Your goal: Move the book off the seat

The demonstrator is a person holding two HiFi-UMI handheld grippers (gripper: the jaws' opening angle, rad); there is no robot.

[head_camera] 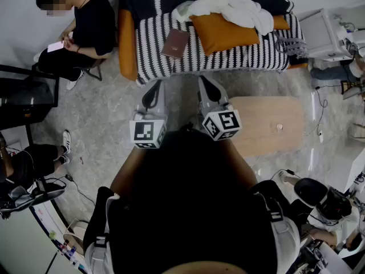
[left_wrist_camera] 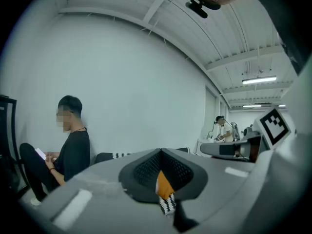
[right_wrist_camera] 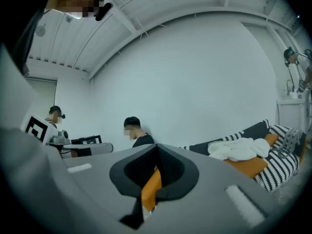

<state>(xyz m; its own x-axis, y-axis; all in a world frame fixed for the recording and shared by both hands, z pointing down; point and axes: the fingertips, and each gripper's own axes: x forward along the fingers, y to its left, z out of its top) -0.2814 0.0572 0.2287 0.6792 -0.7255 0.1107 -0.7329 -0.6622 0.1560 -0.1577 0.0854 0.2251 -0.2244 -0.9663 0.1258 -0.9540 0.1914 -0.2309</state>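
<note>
My left hand-held gripper [head_camera: 155, 85] and right hand-held gripper [head_camera: 204, 81] sit closed, empty; I'm only approaching, and must open onto the book [head_camera: 175, 43].

Right gripper [right_wrist_camera: 156, 152]: grey jaws, closed tip to tip, nothing between them. Dark ribbed pads frame a gap through which an orange strip shows.
Left gripper [right_wrist_camera: 90, 148]: grey body lying level at the left, its marker cube [right_wrist_camera: 35, 126] near the frame edge.
Sofa [right_wrist_camera: 285, 167]: black-and-white stripes, right side.
Orange cushion [right_wrist_camera: 251, 165]: on the sofa.
White cloth [right_wrist_camera: 239, 147]: heaped on the cushion.
Seated person [right_wrist_camera: 135, 134]: black top, centre-left, before the white wall [right_wrist_camera: 195, 82].
Second person [right_wrist_camera: 54, 117]: white top, headset, far left.
Third person [right_wrist_camera: 295, 57]: right edge, partly cut off.
Ceiling [right_wrist_camera: 161, 4]: white, ribbed with beams.
</note>
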